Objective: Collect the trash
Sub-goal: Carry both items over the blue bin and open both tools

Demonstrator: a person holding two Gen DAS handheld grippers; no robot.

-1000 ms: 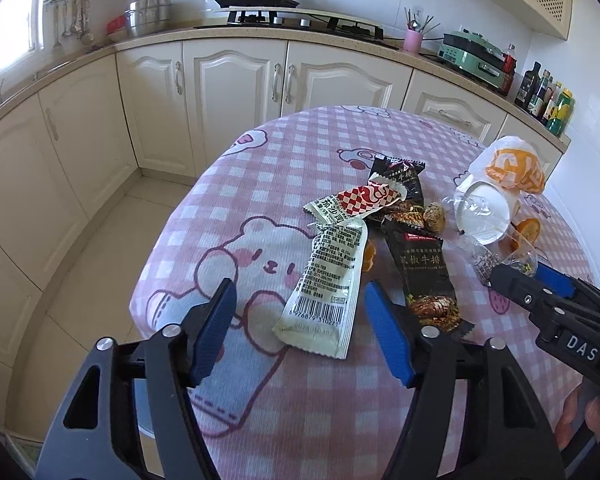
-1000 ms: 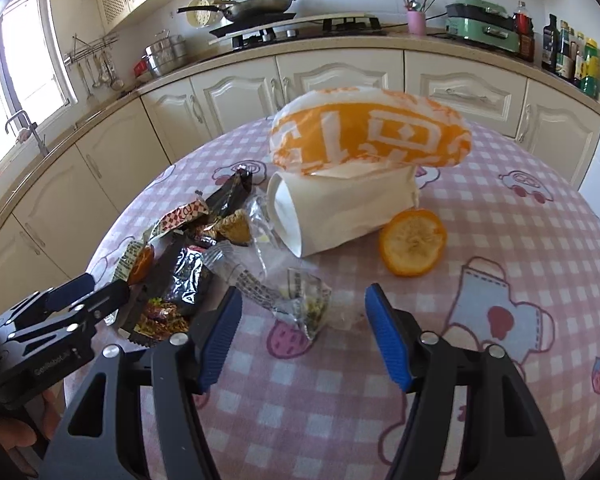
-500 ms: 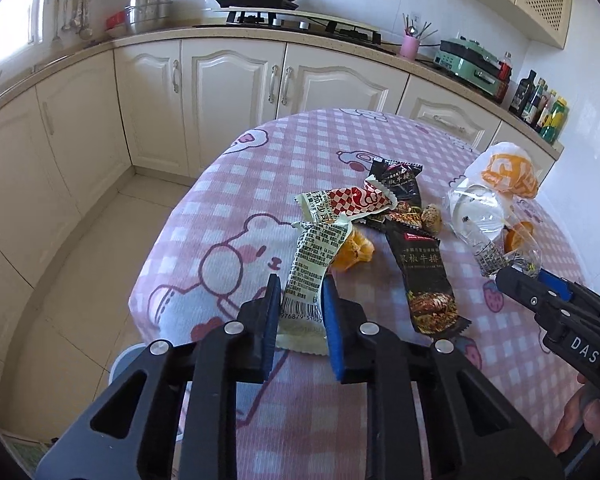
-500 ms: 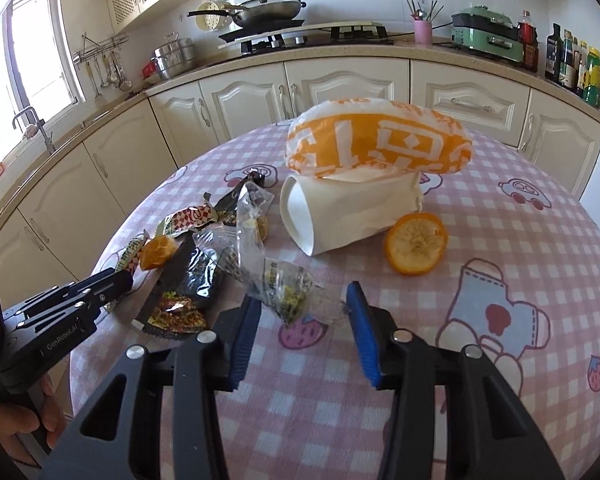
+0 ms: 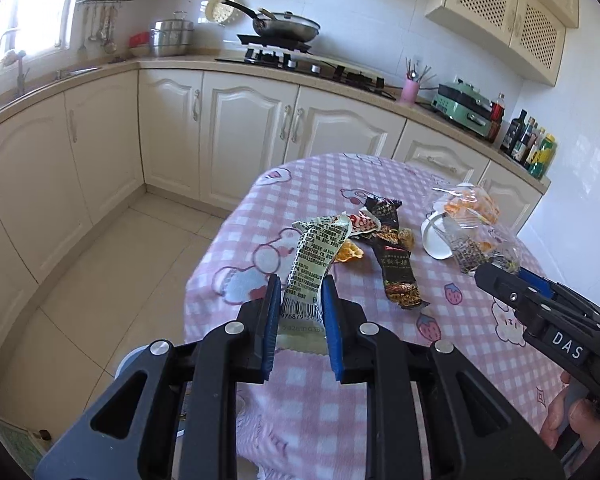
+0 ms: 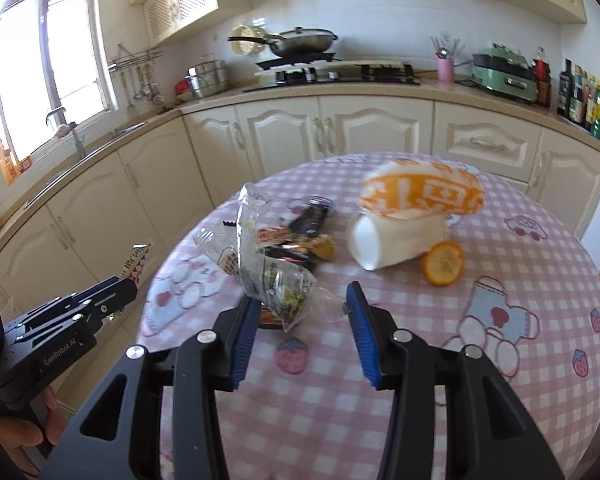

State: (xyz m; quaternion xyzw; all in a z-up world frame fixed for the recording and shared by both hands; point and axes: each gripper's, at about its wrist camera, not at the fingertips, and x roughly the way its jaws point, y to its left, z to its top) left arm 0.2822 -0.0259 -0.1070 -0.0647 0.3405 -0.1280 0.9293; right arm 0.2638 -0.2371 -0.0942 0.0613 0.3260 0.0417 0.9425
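My left gripper [image 5: 300, 304] is shut on the barcode end of a pale green wrapper [image 5: 316, 256], which stands up off the pink checked table [image 5: 300, 400]. In the right wrist view, my right gripper [image 6: 302, 308] is shut on a crumpled clear plastic bag [image 6: 276, 280] that rises above its jaws. On the cloth lie a black snack wrapper [image 5: 396, 276], a red-and-white wrapper [image 5: 364, 222], orange peel [image 5: 348, 254], a tipped white paper cup [image 6: 396, 240], an orange-printed bag [image 6: 420, 196] and an orange slice [image 6: 443, 262]. The left gripper [image 6: 120, 292] shows at the left of that view.
Cream cabinets [image 5: 240, 140] and a counter with a stove and pan [image 5: 284, 28] run behind the table. Bottles [image 5: 536, 152] stand at the counter's right end. Tiled floor [image 5: 100, 272] lies left of the table. A hand [image 6: 20, 440] holds the left gripper's handle.
Both grippers closed from wide open, the left on the pale green wrapper and the right on the clear bag. Both then pulled back and up, lifting their pieces off the cloth.
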